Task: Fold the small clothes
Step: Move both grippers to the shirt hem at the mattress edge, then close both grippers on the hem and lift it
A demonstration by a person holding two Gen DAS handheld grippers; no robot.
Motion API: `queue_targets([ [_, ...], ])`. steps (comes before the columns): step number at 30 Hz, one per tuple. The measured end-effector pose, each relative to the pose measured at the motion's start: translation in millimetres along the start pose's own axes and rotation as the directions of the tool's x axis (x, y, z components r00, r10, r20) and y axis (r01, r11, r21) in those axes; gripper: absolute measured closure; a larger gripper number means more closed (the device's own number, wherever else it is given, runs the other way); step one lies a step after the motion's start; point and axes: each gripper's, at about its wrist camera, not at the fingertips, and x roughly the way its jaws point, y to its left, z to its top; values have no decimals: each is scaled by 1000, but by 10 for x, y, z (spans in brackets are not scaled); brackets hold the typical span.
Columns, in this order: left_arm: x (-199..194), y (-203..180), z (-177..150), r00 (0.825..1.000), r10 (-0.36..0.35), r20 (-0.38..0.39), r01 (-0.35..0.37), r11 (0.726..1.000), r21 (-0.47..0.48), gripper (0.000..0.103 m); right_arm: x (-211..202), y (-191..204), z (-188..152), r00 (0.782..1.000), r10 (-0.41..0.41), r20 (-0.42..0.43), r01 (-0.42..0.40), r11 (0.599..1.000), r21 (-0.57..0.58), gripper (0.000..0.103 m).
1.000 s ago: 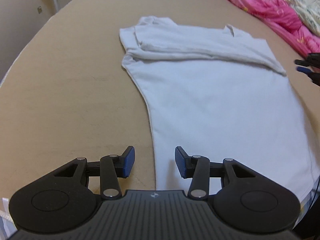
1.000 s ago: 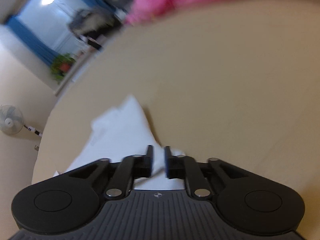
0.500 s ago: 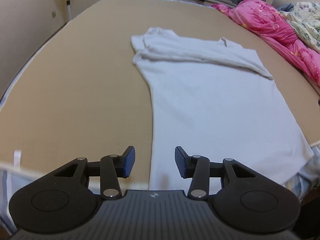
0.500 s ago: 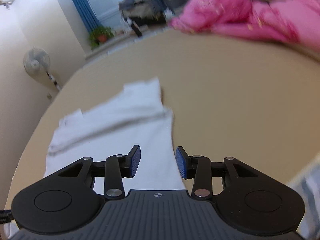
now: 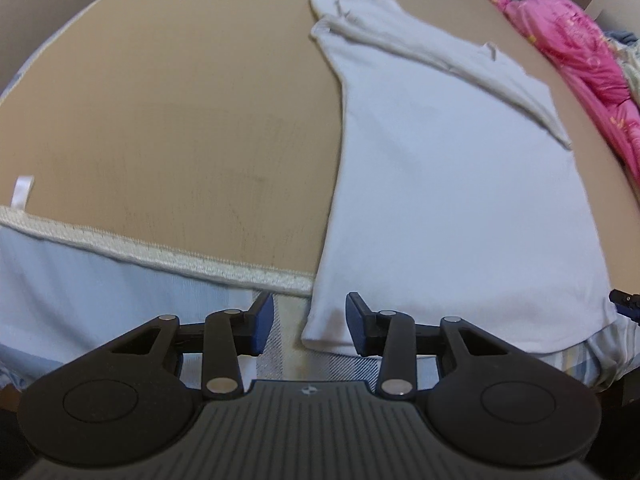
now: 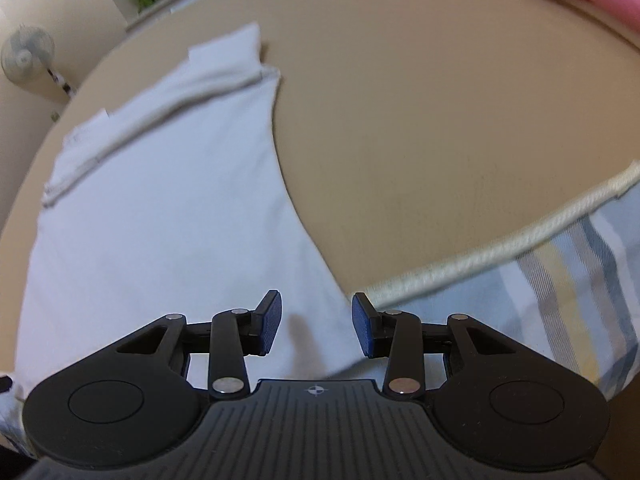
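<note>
Left wrist view: a white shirt (image 5: pixel 452 184) is seen spread flat on a tan mat (image 5: pixel 180 120), its far end already doubled over into a band and its near hem hanging slightly past the mat's corded border (image 5: pixel 168 262) onto striped bedding (image 6: pixel 560 280). The left gripper (image 5: pixel 309 322) is held with its jaws apart and empty, the near left hem corner lying between and just beyond them. In the right wrist view the right gripper (image 6: pixel 316 326) is likewise held open and empty over the near right hem corner. The step in hand is judged to be the approach to both hem corners, ahead of a lengthwise fold. The next move is thought to call for each open jaw to be lowered around its corner and closed on both layers, then lifted together toward the folded band. Ample bare mat is left on either side of the shirt; a pink quilt (image 5: pixel 580 48) is piled beyond the far right edge, well apart from the hem.
</note>
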Motion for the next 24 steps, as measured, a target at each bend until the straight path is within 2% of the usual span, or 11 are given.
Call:
queue_targets([
  [3, 90, -38, 11, 1000, 10, -23, -10, 1000, 6, 63, 69, -51, -68, 999, -39, -32, 39, 999, -7, 62],
  [14, 230, -194, 21, 998, 53, -32, -51, 997, 60, 65, 68, -46, -114, 998, -42, -44, 40, 998, -40, 62],
  [15, 227, -205, 16, 998, 53, -30, -52, 997, 62, 67, 71, -46, -108, 998, -41, -45, 39, 998, -39, 62],
  [16, 223, -211, 13, 998, 50, -28, -48, 997, 66, 73, 72, -46, -108, 998, -41, -45, 39, 998, -39, 62],
  [17, 219, -219, 9, 999, 44, -26, -42, 997, 71, 84, 80, -38, -104, 998, -40, -46, 38, 998, -42, 63],
  [18, 214, -233, 7, 999, 35, -24, -33, 996, 79, 91, 80, -31, -105, 998, -40, -45, 38, 998, -47, 65],
  [19, 206, -253, 3, 999, 33, -18, -31, 995, 90, 96, 77, -25, -109, 998, -34, -45, 32, 998, -54, 73],
  [20, 194, -271, -4, 999, 37, -11, -36, 994, 103, 97, 80, -11, -111, 999, -21, -48, 18, 998, -60, 85],
  [22, 169, -279, -10, 1000, 31, -5, -30, 994, 107, 97, 70, -10, -111, 999, 7, -54, -10, 998, -59, 94],
  [24, 134, -249, 2, 1000, 6, -5, -6, 996, 85, 97, 31, -43, -98, 999, 23, -48, -25, 999, -37, 94],
])
